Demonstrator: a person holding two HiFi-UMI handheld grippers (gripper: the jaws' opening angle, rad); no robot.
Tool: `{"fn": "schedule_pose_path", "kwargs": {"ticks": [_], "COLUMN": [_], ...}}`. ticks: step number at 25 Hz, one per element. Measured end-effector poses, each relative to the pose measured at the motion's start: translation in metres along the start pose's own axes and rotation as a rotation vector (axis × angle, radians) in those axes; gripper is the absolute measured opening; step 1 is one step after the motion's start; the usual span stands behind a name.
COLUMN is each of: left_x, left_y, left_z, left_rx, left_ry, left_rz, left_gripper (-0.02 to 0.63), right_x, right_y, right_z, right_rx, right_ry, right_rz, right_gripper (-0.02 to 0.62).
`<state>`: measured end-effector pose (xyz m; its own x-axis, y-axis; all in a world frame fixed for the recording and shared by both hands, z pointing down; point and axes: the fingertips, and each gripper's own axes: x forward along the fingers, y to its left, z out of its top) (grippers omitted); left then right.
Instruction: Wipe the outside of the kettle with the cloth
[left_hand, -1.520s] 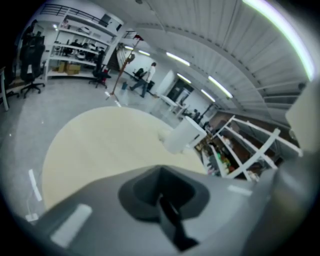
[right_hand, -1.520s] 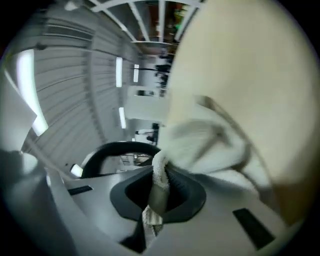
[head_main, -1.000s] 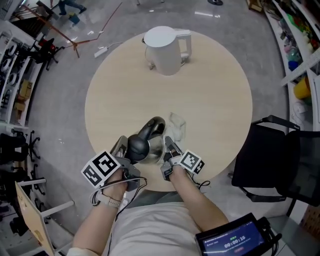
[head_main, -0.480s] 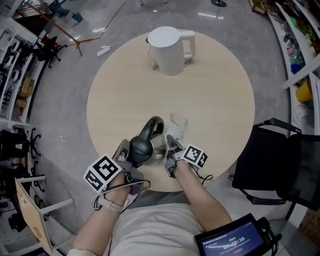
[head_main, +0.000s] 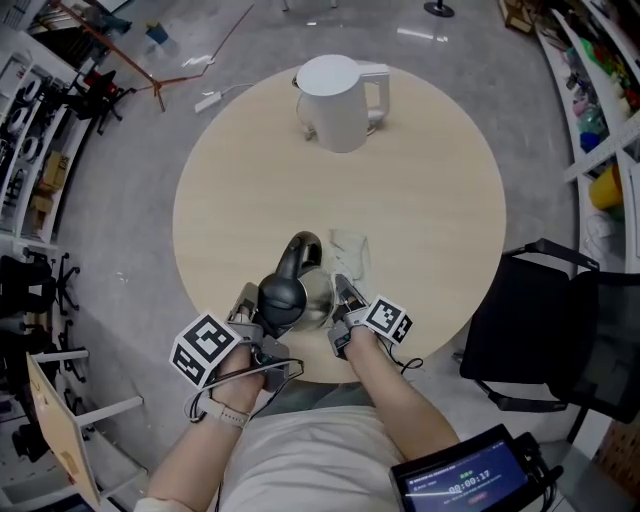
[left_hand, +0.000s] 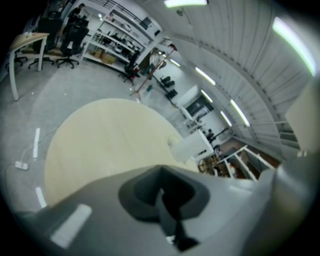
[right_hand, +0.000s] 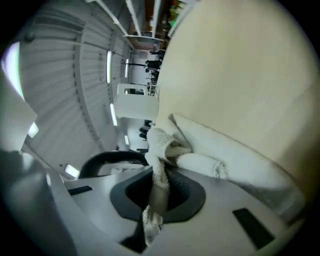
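My right hand-held gripper (head_main: 345, 296) is clamped on the white cloth (head_main: 350, 250), just right of the steel kettle (head_main: 300, 290) at 6 o'clock on the round worktop (head_main: 420, 200). My left hand-held gripper (head_main: 245, 300), jaws together, sits just left of it. A white kettle (head_main: 335, 95) stands at 12 o'clock.

Your head camera looks steeply down on the round pale wooden table (head_main: 420, 200), while the cameras on your left gripper (head_main: 245, 300) and right gripper (head_main: 342, 290) sit low, facing across the tabletop, and all 3 views share the white plastic kettle (head_main: 335, 100).
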<state>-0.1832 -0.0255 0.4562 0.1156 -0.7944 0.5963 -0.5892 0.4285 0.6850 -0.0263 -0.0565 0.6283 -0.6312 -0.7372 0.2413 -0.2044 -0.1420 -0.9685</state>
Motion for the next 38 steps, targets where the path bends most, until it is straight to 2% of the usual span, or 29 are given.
{"fn": "schedule_pose_path", "kwargs": {"ticks": [1,3,5,7,8,9,11,12,14,16,17,18,19,20,22,24,26,28,30,31,32,33,34,36,37,38], "left_x": [-0.001,-0.003,0.002,0.017,0.026,0.033,0.037,0.034,0.023,0.013,0.01,0.008,0.005,0.002,0.0,0.011,0.028,0.036,0.036,0.035,0.035,0.035,0.036,0.036,0.036,0.036], "left_y": [-0.003,-0.012,-0.017,-0.013,-0.008,-0.002,0.011,0.018,0.033,0.046,0.048,0.046,0.039,0.028,-0.007,-0.043,-0.064,-0.069,-0.069,-0.069,-0.069,-0.069,-0.068,-0.068,-0.068,-0.067], "left_z": [-0.002,-0.002,0.011,0.022,0.021,0.016,0.002,-0.003,-0.009,-0.016,-0.02,-0.025,-0.027,-0.024,-0.004,0.007,-0.004,-0.014,-0.014,-0.014,-0.014,-0.014,-0.014,-0.012,-0.011,-0.011], "left_rx": [-0.001,0.053,0.201,0.351,0.38,0.363,0.209,0.105,-0.107,-0.29,-0.329,-0.321,-0.268,-0.169,0.136,0.47,0.738,0.909,0.979,0.991,0.994,0.989,0.978,0.953,0.945,0.942], "left_ry": [0.022,0.084,0.099,0.117,0.145,0.181,0.208,0.178,0.065,-0.036,-0.055,-0.05,-0.029,-0.012,-0.021,-0.004,0.088,0.125,0.087,0.067,0.055,0.052,0.054,0.059,0.058,0.056], "left_rz": [-0.019,-0.093,-0.159,-0.189,-0.199,-0.211,-0.223,-0.219,-0.213,-0.23,-0.237,-0.244,-0.258,-0.281,-0.344,-0.379,-0.348,-0.282,-0.247,-0.241,-0.238,-0.238,-0.24,-0.246,-0.247,-0.246], "left_gripper": [0.002,0.0,-0.002,-0.002,-0.002,-0.002,-0.002,-0.006,-0.009,-0.008,-0.008,-0.009,-0.011,-0.011,-0.009,-0.009,-0.009,0.0,0.0,0.0,0.0,0.0,0.0,0.0,0.0,0.0], "right_x": [0.002,-0.009,-0.036,-0.064,-0.073,-0.075,-0.066,-0.058,-0.045,-0.033,-0.025,-0.018,-0.014,-0.015,-0.023,-0.029,-0.028,-0.015,0.003,0.01,0.013,0.009,0.0,-0.022,-0.03,-0.031], "right_y": [-0.003,0.031,0.068,0.081,0.08,0.077,0.069,0.068,0.074,0.069,0.065,0.067,0.077,0.096,0.154,0.195,0.189,0.133,0.052,0.02,0.005,0.014,0.043,0.119,0.138,0.133], "right_z": [0.001,0.008,0.012,0.004,-0.003,-0.009,-0.014,-0.01,0.009,0.027,0.033,0.037,0.04,0.042,0.029,0.002,-0.009,0.004,0.017,0.019,0.02,0.019,0.018,0.009,0.005,0.005], "right_rx": [0.014,0.024,0.11,0.203,0.231,0.245,0.24,0.23,0.194,0.123,0.105,0.107,0.113,0.107,0.056,-0.003,-0.025,0.002,0.046,0.065,0.088,0.099,0.073,-0.06,-0.119,-0.141], "right_ry": [0.022,0.028,-0.01,-0.05,-0.078,-0.115,-0.189,-0.218,-0.241,-0.194,-0.13,-0.047,0.035,0.106,0.227,0.308,0.288,0.193,0.134,0.127,0.117,0.095,0.064,0.007,-0.02,-0.047], "right_rz": [0.008,0.085,0.16,0.167,0.165,0.169,0.179,0.18,0.186,0.175,0.18,0.21,0.258,0.326,0.475,0.534,0.479,0.317,0.139,0.083,0.064,0.084,0.139,0.298,0.349,0.348], "right_gripper": [0.032,0.034,0.034,0.034,0.034,0.034,0.034,0.034,0.034,0.034,0.034,0.034,0.034,0.034,0.034,0.034,0.034,0.034,0.034,0.034,0.032,0.032,0.034,0.034,0.034,0.034]}}
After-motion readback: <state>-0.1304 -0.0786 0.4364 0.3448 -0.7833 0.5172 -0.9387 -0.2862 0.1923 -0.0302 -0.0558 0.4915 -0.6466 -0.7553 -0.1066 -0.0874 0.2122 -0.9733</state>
